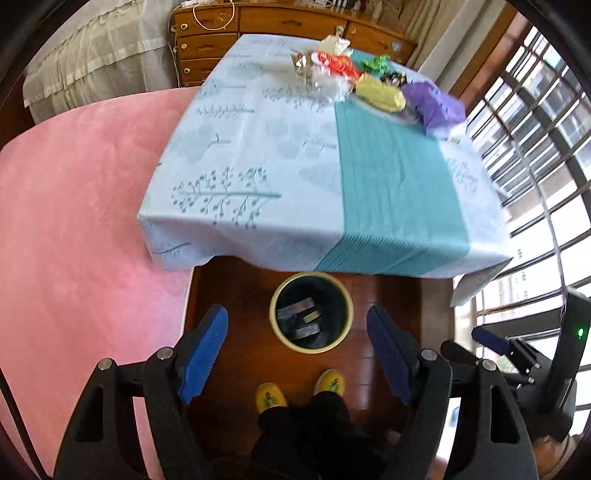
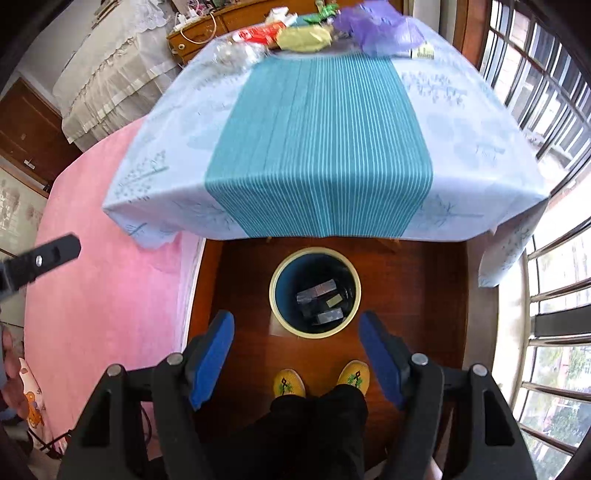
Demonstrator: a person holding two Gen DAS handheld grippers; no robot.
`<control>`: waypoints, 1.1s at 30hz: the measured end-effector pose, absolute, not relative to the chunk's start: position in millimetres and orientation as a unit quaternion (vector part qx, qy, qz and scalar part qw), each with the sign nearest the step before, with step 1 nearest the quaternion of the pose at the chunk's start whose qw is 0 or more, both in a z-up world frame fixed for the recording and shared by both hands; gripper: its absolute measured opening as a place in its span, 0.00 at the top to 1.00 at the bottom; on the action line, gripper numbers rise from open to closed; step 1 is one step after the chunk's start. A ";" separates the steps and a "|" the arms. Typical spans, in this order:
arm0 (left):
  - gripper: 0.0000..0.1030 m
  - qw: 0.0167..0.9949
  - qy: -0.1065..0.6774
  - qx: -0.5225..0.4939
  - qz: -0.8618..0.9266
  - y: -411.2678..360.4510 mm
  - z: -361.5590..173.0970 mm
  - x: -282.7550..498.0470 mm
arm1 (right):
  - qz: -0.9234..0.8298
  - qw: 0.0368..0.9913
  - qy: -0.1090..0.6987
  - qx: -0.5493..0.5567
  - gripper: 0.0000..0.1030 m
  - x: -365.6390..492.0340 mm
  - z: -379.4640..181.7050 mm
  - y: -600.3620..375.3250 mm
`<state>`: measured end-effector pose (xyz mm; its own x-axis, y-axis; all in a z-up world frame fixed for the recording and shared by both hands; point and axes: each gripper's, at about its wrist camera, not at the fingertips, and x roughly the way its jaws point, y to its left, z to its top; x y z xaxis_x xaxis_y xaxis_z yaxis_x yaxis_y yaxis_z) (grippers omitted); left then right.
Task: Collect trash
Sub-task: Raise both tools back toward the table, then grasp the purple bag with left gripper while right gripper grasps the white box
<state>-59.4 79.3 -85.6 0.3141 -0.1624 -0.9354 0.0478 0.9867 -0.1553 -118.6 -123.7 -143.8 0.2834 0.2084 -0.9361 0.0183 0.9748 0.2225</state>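
A round bin [image 1: 275,325] with a cream rim stands on the wooden floor in front of the table; it also shows in the right wrist view [image 2: 275,299]. Dark boxes [image 2: 320,295] lie inside it. A pile of trash sits at the table's far end: a yellow wrapper [image 1: 380,94], a purple bag [image 1: 436,103], a red-orange packet [image 1: 341,66] and clear plastic [image 1: 327,83]. My left gripper [image 1: 297,350] is open and empty above the bin. My right gripper [image 2: 296,352] is open and empty above the bin too.
The table [image 2: 321,147] wears a pale blue cloth with a teal striped runner. A pink bed [image 1: 74,221] lies to the left. A wooden dresser [image 1: 221,33] stands behind. Barred windows [image 1: 535,166] run along the right. My feet in yellow slippers [image 2: 290,382] stand by the bin.
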 end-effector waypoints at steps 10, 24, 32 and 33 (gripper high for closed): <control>0.26 0.836 0.536 -0.035 -0.113 53.1 -30.7 -28.6 | 0.020 0.841 0.534 0.085 0.31 -107.8 -75.4 -139.3; 0.26 0.853 0.503 0.014 -0.136 -46.1 7.4 72.0 | 0.004 0.880 0.467 0.089 0.31 -45.4 -43.0 -210.2; 0.26 0.834 0.542 0.002 -0.104 -132.5 -12.0 161.5 | 0.045 0.882 0.461 0.082 0.39 44.8 -49.9 -286.2; 0.26 0.829 0.549 0.000 -0.104 -145.4 -15.9 172.5 | 0.053 0.880 0.464 0.083 0.39 59.2 -50.7 -300.8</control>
<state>172.5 -145.4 -15.9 0.3744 -0.1730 -0.9110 0.1732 0.9782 -0.1145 59.2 -300.8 -50.7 0.5644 0.1709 -0.8076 -0.0165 0.9805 0.1960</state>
